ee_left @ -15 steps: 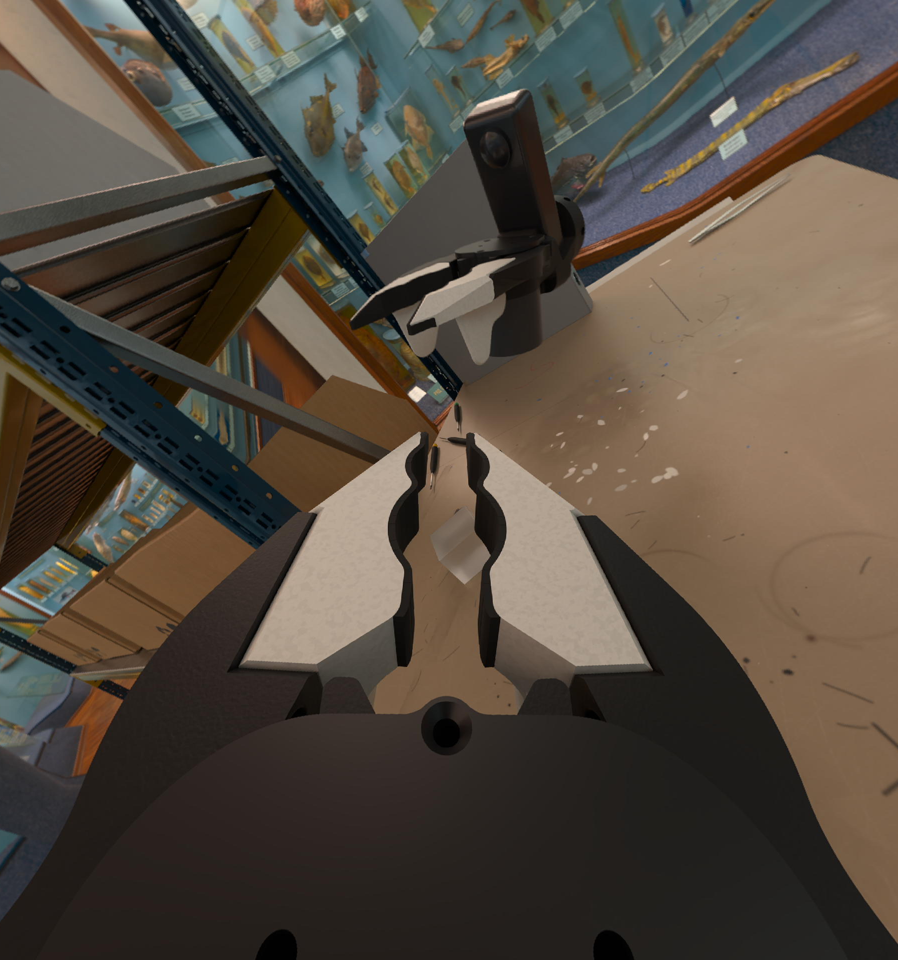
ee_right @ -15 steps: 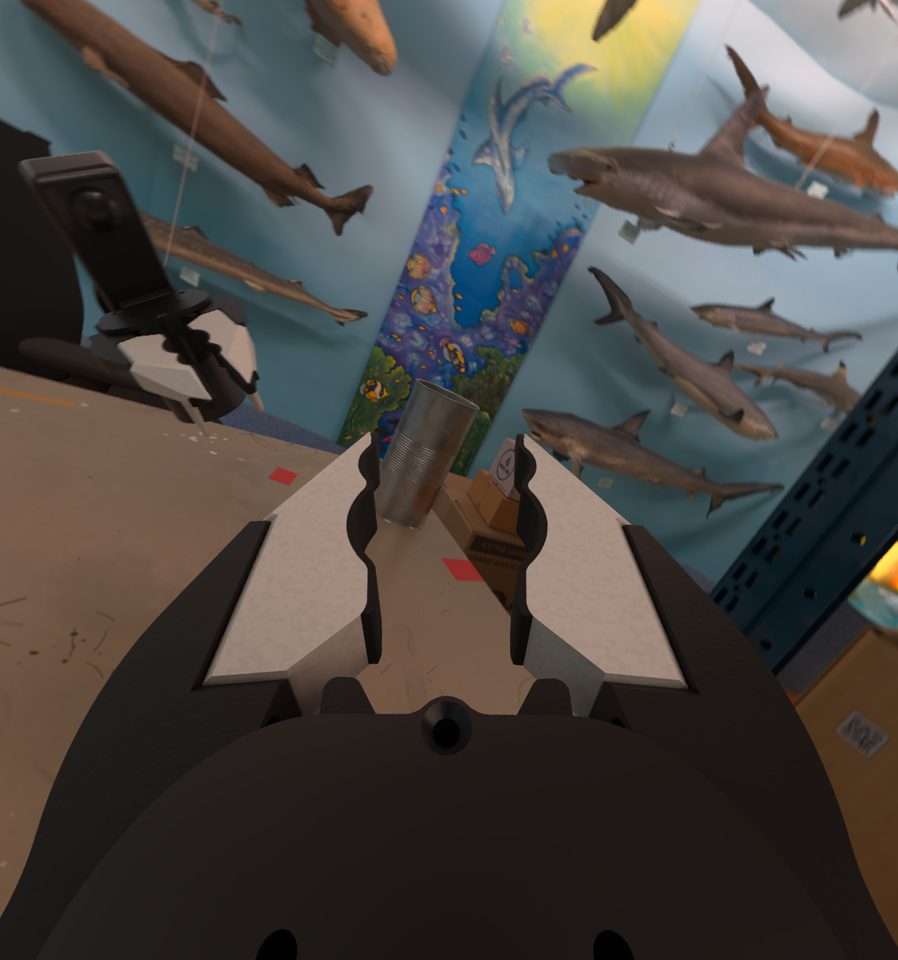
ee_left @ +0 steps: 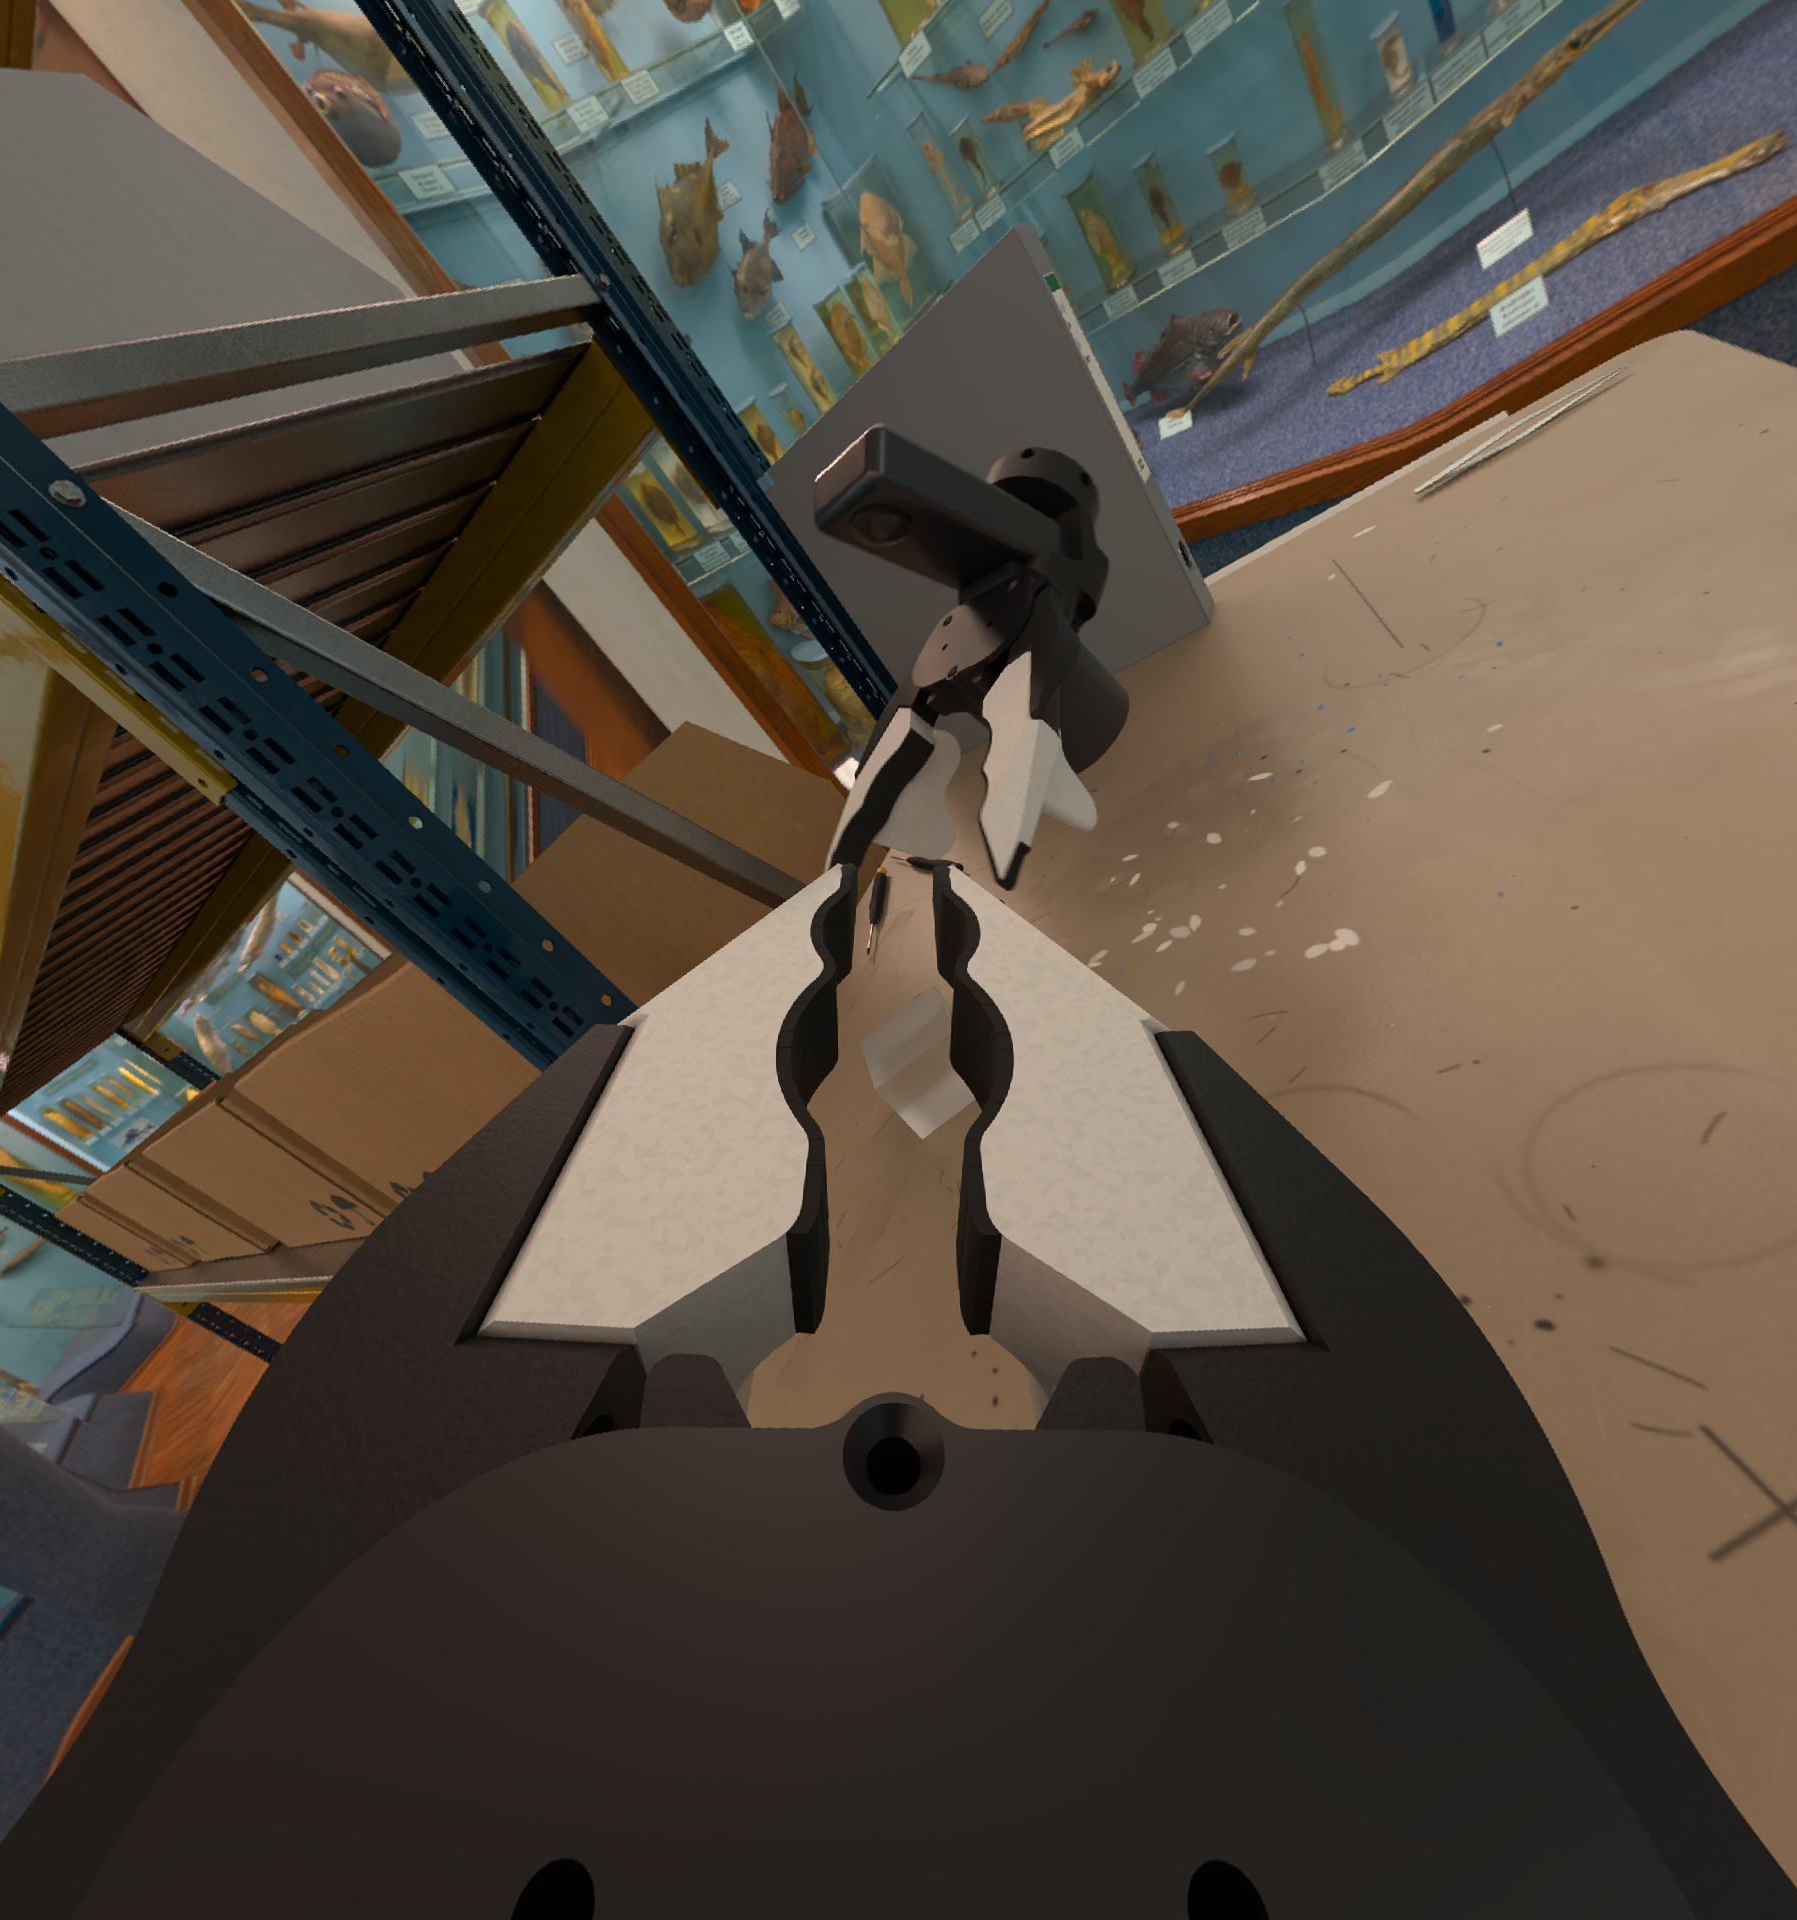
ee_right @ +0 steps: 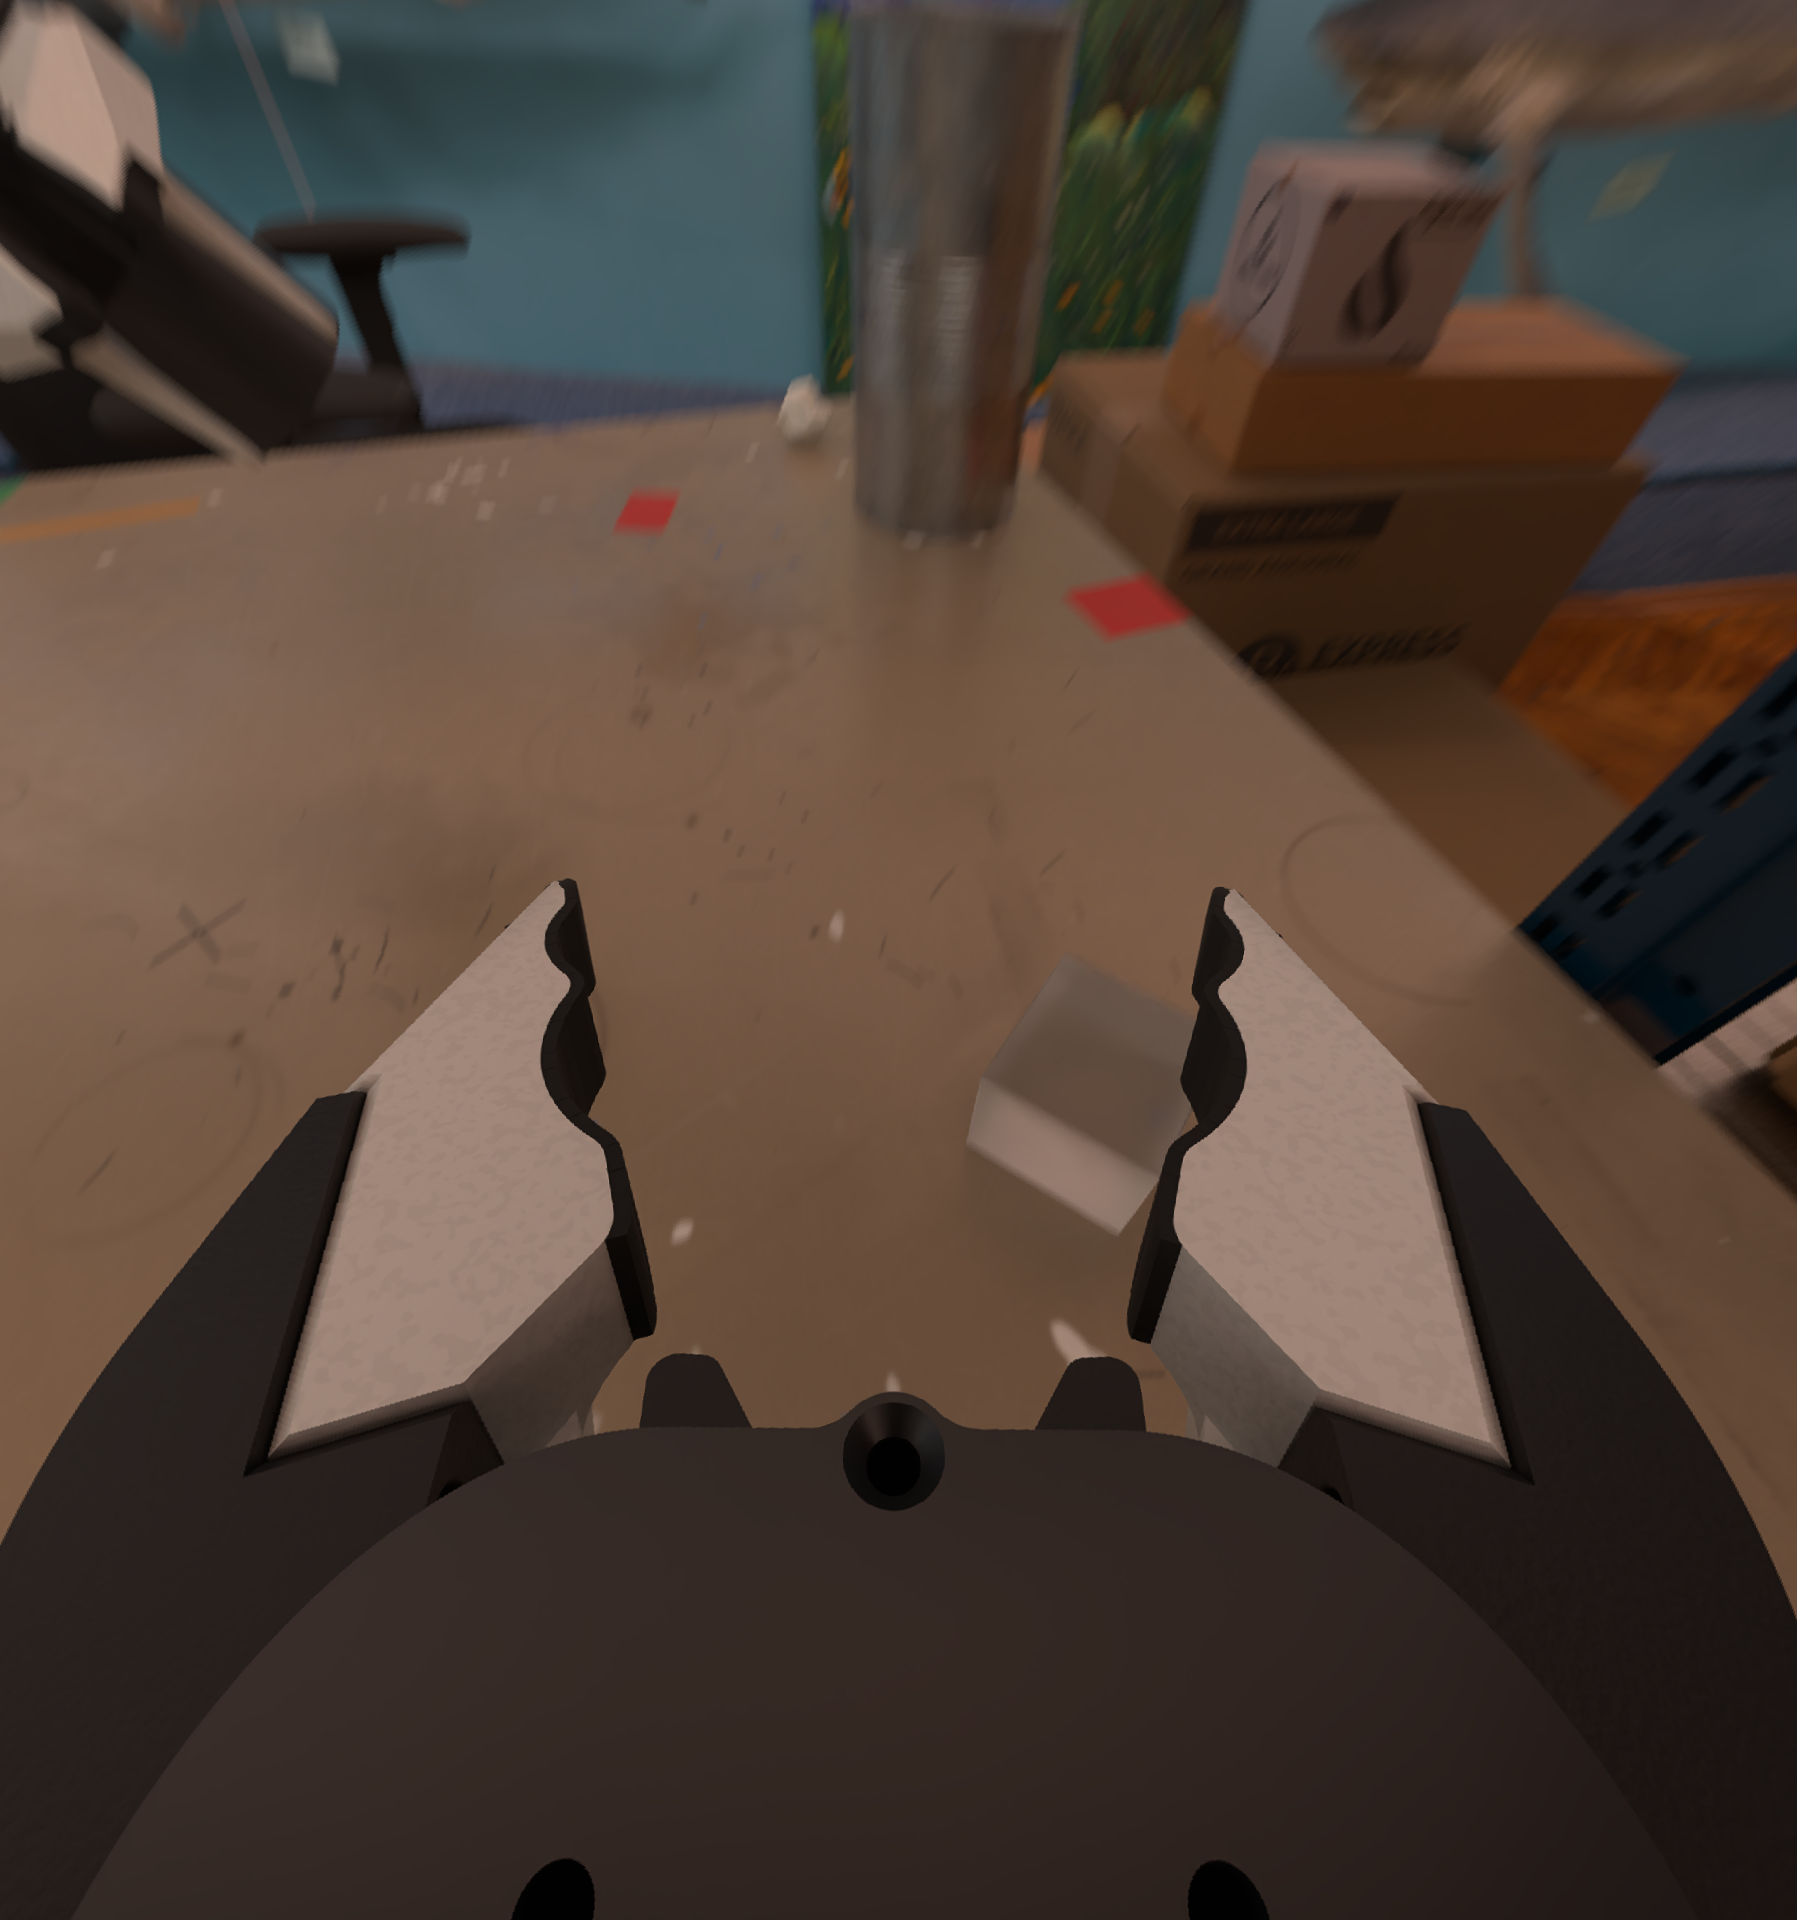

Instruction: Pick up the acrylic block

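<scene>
The acrylic block point(ee_right: 1076, 1091) is a small clear cube lying on the brown table point(ee_right: 458, 727). My right gripper point(ee_right: 894, 891) is wide open and tilted down over the table. The block lies between its fingers, close against the right finger point(ee_right: 1289, 1091), and I cannot tell if they touch. The view is blurred. In the left wrist view the right gripper point(ee_left: 925, 864) hangs over the block point(ee_left: 909, 1060). My left gripper point(ee_left: 892, 883) is empty, with only a narrow gap between its fingers. It is well back from the block and shows at the right wrist view's top left point(ee_right: 32, 208).
A tall metal can point(ee_right: 941, 281) stands at the table's far edge, with stacked cardboard boxes point(ee_right: 1372, 499) beyond its right edge. A grey board point(ee_left: 987, 416) leans behind the right gripper. Blue shelving point(ee_left: 250, 727) stands beside the table. A thin dark tool point(ee_left: 876, 914) lies near the block.
My right gripper has tipped down toward the table and opened wide, bringing the block between its fingers. My left gripper has held its place and its narrow gap.
</scene>
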Motion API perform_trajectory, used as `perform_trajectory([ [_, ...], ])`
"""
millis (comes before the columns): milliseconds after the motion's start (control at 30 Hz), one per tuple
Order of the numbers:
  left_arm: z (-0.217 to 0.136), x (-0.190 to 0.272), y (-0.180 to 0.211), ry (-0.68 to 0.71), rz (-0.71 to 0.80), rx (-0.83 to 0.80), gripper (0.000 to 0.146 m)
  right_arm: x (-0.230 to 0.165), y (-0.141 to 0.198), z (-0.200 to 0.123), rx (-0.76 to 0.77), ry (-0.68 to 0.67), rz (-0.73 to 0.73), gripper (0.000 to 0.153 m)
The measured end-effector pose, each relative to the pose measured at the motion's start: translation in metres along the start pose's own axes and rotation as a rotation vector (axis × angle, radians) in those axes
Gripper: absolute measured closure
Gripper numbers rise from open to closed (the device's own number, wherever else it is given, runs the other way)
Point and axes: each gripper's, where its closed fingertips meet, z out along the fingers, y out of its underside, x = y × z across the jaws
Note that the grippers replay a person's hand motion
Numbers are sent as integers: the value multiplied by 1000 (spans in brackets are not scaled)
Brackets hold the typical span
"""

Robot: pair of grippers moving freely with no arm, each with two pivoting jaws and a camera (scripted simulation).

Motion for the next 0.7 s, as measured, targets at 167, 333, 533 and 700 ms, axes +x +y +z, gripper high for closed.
perform_trajectory([
  [167,-5,0,1,-3,-1,-17,132,-18,20,3,-329,-128,-234,27],
  [333,-8,1,-2,-11,-1,2,132,-19,18,7,-756,-360,-641,49],
  [533,-14,2,-7,-22,-8,38,132,50,74,28,-966,-512,-764,61],
  [700,-18,-4,-1,-33,-31,26,132,75,103,39,-945,-620,-850,60],
])
